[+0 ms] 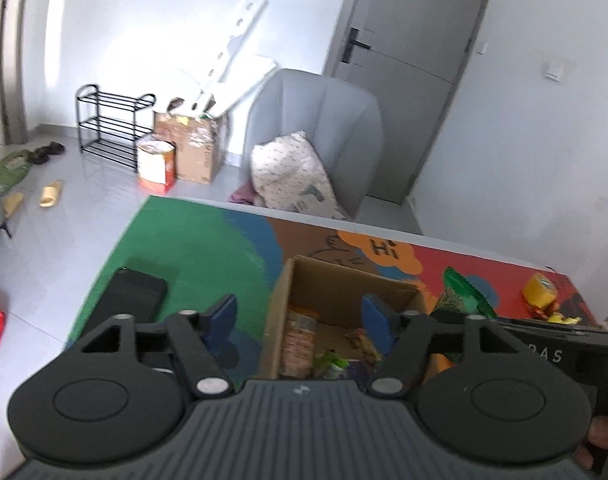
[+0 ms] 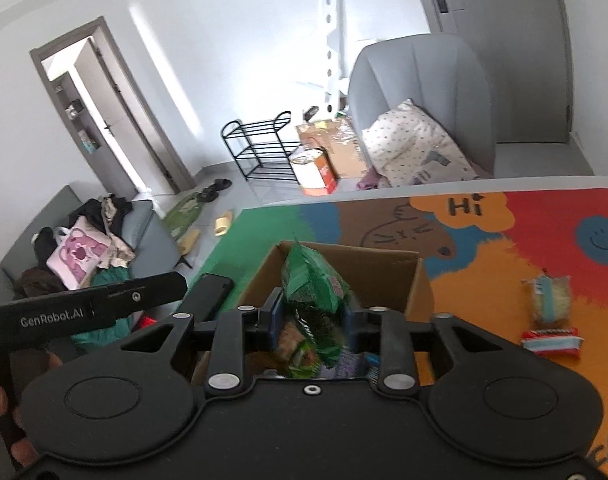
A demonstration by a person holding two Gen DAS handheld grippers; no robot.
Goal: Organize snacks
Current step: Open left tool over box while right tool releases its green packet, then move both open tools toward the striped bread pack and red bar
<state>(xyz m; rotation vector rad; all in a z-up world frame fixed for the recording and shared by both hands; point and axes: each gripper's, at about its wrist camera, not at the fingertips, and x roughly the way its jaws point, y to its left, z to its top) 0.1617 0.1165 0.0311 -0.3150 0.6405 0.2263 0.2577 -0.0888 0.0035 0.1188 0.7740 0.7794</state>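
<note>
Right wrist: right gripper (image 2: 312, 316) jaws pinch green snack bag (image 2: 312, 280) over cardboard box (image 2: 388, 276); light, crinkly, slippery, grip seam. Left gripper (image 1: 299, 316) jaws open, empty.

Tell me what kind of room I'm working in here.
Most likely a lived-in home living room, not a lab. A grey armchair with a pillow stands past the table, a sofa is piled with clothes, and a black shoe rack sits by the wall with slippers on the floor.
</note>
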